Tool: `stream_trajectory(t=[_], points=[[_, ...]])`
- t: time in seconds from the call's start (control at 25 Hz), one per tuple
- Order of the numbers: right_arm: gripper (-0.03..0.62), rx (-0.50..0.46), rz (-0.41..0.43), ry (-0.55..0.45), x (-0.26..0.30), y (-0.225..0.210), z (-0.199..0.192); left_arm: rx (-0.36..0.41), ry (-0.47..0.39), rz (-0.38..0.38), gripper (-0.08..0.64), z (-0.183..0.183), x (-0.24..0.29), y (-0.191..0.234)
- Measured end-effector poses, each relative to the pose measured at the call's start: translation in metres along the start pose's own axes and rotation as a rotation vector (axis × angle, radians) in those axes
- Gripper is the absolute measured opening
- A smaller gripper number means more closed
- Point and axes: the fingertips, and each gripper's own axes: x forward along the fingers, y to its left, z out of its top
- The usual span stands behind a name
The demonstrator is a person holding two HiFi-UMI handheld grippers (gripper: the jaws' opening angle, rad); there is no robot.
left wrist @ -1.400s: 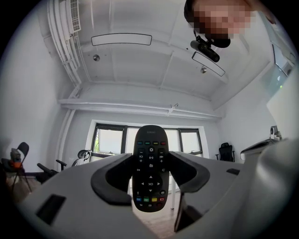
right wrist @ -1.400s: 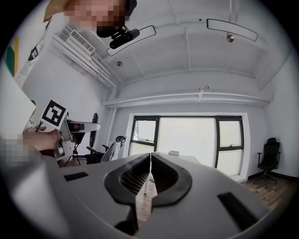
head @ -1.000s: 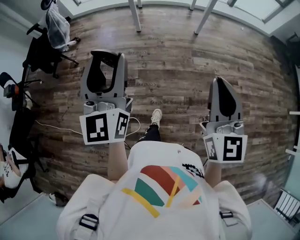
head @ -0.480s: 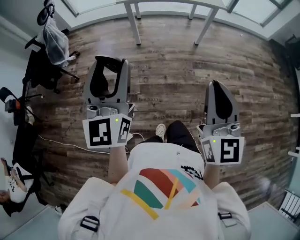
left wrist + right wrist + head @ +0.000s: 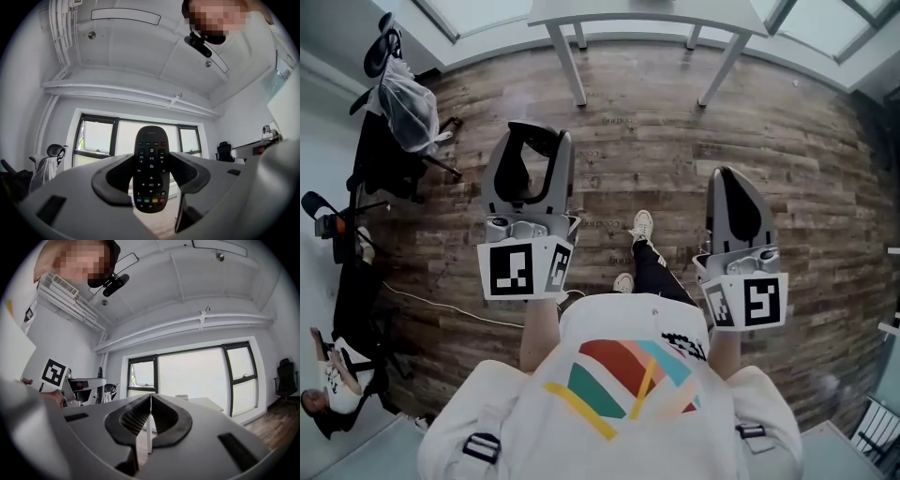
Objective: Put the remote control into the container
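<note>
A black remote control (image 5: 150, 168) with coloured buttons stands upright between the jaws of my left gripper (image 5: 151, 157), which is shut on it. In the head view the left gripper (image 5: 534, 136) is held out over the wooden floor at the left. My right gripper (image 5: 727, 176) is held out at the right. In the right gripper view its jaws (image 5: 150, 397) are pressed together with nothing between them. No container shows in any view.
A white table (image 5: 637, 14) on slanted legs stands ahead at the top edge. A black office chair (image 5: 394, 141) with a bag on it is at the left, and a cable (image 5: 441, 305) lies on the floor. Another person (image 5: 328, 403) sits at the lower left.
The person has stepped forward: the white table and the chair have come nearer. Both grippers keep their pose, and the left one still holds the remote.
</note>
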Motion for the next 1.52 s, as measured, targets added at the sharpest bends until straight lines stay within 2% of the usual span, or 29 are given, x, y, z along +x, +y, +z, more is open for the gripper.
stream_trajectory(t=[0.12, 0.28, 0.48, 0.68, 0.92, 1.28, 1.52], points=[[0.003, -0.016, 0.001, 0.003, 0.042, -0.026, 0.004, -0.013, 0.009, 0.000, 0.253, -0.010, 0.050, 0.007], [0.003, -0.037, -0.003, 0.004, 0.092, -0.069, 0.011, -0.026, -0.020, 0.002, 0.253, -0.008, 0.114, 0.007], [0.003, -0.055, 0.020, 0.019, 0.141, -0.099, 0.007, -0.034, -0.009, 0.006, 0.253, -0.018, 0.169, 0.007], [0.003, -0.029, 0.039, 0.014, 0.176, -0.116, 0.001, -0.020, -0.001, 0.024, 0.253, -0.025, 0.206, 0.012], [0.003, -0.023, 0.024, -0.002, 0.195, -0.135, -0.001, -0.007, -0.015, 0.025, 0.253, -0.024, 0.230, 0.012], [0.003, -0.021, -0.021, -0.014, 0.219, -0.164, -0.009, 0.009, -0.035, -0.015, 0.253, -0.027, 0.274, 0.008], [0.003, -0.002, -0.038, -0.014, 0.264, -0.183, -0.015, 0.016, -0.049, -0.038, 0.253, -0.033, 0.326, 0.018]])
